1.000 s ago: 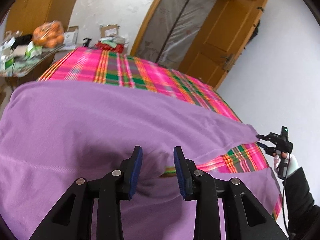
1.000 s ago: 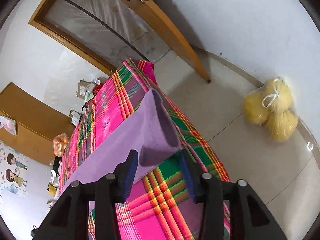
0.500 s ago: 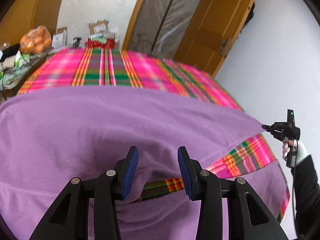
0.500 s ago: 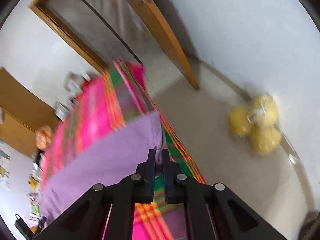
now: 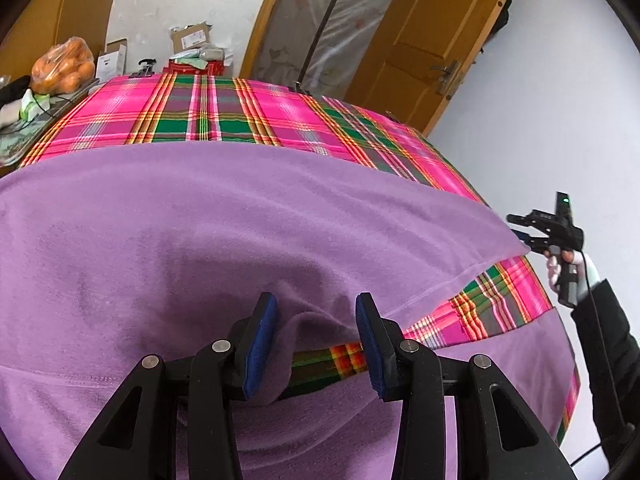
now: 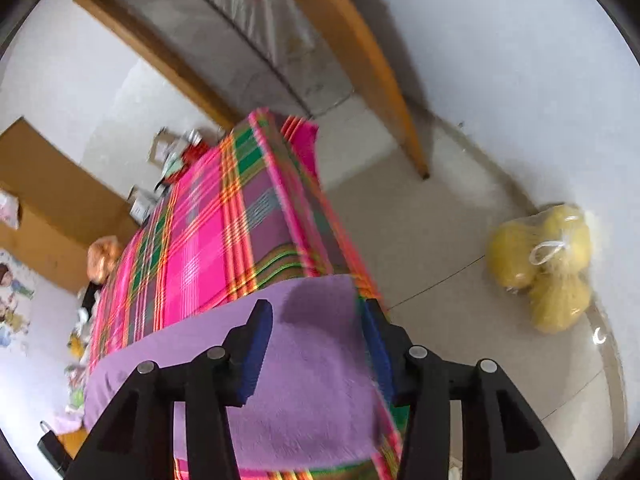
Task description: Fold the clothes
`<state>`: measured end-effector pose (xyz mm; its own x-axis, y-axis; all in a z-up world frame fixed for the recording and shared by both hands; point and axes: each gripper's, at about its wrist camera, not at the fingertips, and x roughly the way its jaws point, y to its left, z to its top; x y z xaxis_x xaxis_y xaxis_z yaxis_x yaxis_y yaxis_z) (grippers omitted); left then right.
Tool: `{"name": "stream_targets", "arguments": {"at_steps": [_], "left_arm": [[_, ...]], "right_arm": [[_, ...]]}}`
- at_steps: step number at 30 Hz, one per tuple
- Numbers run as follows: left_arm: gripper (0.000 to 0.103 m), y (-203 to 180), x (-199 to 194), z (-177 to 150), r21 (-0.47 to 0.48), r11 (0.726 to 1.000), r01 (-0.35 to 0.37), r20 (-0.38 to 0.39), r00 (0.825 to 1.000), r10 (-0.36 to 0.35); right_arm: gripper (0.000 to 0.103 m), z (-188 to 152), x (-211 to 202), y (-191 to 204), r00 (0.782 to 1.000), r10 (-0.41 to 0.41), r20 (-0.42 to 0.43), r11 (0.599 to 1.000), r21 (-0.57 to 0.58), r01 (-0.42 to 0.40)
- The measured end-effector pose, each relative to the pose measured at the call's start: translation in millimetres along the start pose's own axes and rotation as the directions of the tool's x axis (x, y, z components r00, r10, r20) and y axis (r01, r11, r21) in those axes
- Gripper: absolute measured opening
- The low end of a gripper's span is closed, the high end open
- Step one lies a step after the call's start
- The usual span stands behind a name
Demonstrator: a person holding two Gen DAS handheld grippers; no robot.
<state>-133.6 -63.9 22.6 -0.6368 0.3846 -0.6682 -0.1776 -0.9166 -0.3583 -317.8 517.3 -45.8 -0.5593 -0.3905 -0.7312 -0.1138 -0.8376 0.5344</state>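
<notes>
I am holding the left gripper (image 5: 316, 344) low over the near part of the purple fleece garment (image 5: 240, 240), its jaws standing apart with a raised fold of the fleece between them; the left pad seems to be brushing that fold, but nothing is being clamped. In the right wrist view I am letting go with the right gripper (image 6: 316, 344): its jaws are opening over the garment's right end, with cloth lying between them but not pinched. The garment is lying spread across the pink and green plaid cloth (image 5: 224, 116) covering the worktop. As I am reading it, one fold is already laid over, since a strip of plaid is showing between two purple layers, but the piece is still wide and wants further folding and squaring. Farther off, a bag of oranges (image 5: 64, 66) and cardboard boxes (image 5: 192, 38) are sitting past the worktop's far end, and a bag of yellow fruit (image 6: 548, 268) is lying on the floor.
</notes>
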Motion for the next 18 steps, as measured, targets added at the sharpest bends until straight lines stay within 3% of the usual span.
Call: {"name": "stream_targets", "arguments": {"at_steps": [2,3,5,12,14,16,18], "left_arm": [[0.043,-1.0,-1.1,1.3,0.004,1.000,0.001,0.005,1.000,-0.001],[0.043,-1.6,-1.6,1.7,0.007,1.000,-0.002,0.007,1.000,0.002],[0.043,-2.9,-2.1,2.3,0.012,1.000,-0.008,0.006,1.000,0.008],[0.043,-6.2,3.1,6.2,0.026,0.999,-0.021,0.000,1.000,0.021],[0.043,-4.6,5.8,5.7,0.023,1.000,-0.020,-0.009,1.000,0.021],[0.043,-1.8,7.5,5.1,0.011,1.000,-0.015,-0.014,1.000,0.015],[0.043,0.4,8.8,4.6,0.002,1.000,-0.010,-0.018,1.000,0.010]], "right_arm": [[0.043,-0.4,6.7,5.4,1.000,0.006,-0.018,1.000,-0.022,-0.007],[0.035,-0.6,10.1,8.0,1.000,0.009,-0.028,0.999,-0.033,-0.010],[0.005,0.7,7.9,14.9,1.000,-0.016,-0.003,0.998,-0.063,0.016],[0.005,22.2,-7.0,28.5,0.991,-0.052,0.122,0.994,-0.090,0.063],[0.007,22.3,-1.9,27.4,0.993,-0.077,0.094,0.993,-0.079,0.085],[0.012,19.1,6.7,19.4,0.987,-0.156,0.045,0.984,-0.074,0.159],[0.015,15.5,0.4,9.9,0.981,-0.182,0.065,0.981,-0.052,0.185]]}}
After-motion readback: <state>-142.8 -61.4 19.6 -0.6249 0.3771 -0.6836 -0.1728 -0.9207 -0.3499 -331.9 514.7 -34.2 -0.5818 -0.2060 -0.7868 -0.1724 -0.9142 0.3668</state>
